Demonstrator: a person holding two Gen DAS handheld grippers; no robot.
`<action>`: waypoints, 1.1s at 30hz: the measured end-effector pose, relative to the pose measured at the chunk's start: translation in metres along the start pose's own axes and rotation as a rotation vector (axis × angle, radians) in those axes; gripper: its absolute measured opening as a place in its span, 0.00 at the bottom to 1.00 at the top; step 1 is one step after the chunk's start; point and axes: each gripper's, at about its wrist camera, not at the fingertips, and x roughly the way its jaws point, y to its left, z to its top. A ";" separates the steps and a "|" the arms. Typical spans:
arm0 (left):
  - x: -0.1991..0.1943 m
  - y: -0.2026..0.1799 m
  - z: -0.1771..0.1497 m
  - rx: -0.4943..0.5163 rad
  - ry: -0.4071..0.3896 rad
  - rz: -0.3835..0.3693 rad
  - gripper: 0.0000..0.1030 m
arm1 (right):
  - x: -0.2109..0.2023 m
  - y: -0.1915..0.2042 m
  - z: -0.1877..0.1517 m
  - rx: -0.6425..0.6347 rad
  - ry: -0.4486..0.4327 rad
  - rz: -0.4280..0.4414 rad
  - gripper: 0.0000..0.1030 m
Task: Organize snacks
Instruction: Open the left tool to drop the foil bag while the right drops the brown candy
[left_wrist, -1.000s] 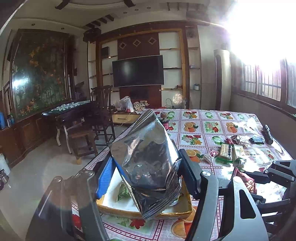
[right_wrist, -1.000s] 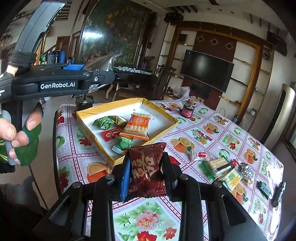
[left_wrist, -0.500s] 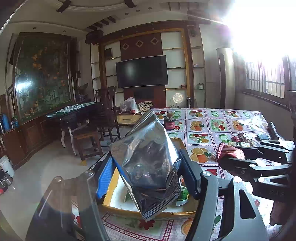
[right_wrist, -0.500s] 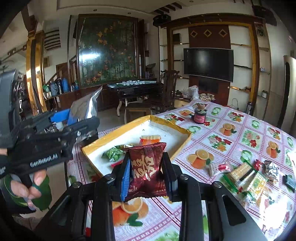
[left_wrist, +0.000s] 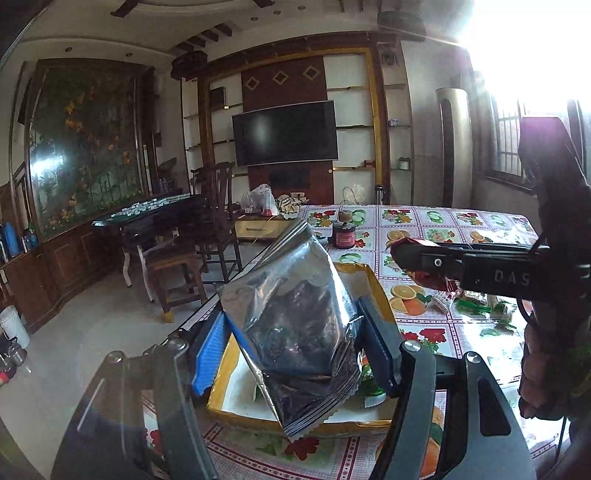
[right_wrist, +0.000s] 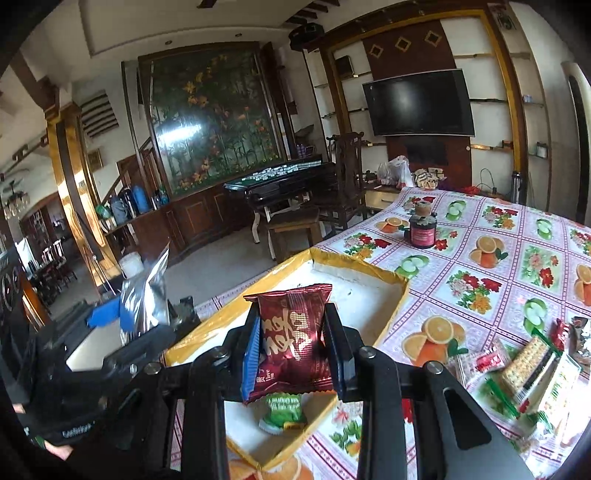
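Both tongs loaded: my left gripper clamps a silver foil bag, held above the near end of the yellow-rimmed tray. My right gripper pinches a dark red snack packet over the tray's middle, a green wrapped snack lying below it. Loose snacks sit on the fruit-print tablecloth, right of the tray; labels look too small to read.

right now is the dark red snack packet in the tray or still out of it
Out. The dark red snack packet is clamped upright between the right gripper fingers, held in the air above the yellow-rimmed tray, not resting in it.
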 end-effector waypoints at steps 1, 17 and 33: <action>0.001 0.000 0.000 0.002 0.002 -0.001 0.65 | 0.003 -0.001 0.001 0.003 0.001 0.002 0.30; 0.060 -0.010 -0.004 -0.012 0.268 -0.113 0.65 | 0.056 -0.027 0.011 0.130 0.124 -0.003 0.30; 0.080 -0.013 -0.023 -0.016 0.349 -0.073 0.80 | 0.092 -0.030 -0.009 0.180 0.265 0.012 0.40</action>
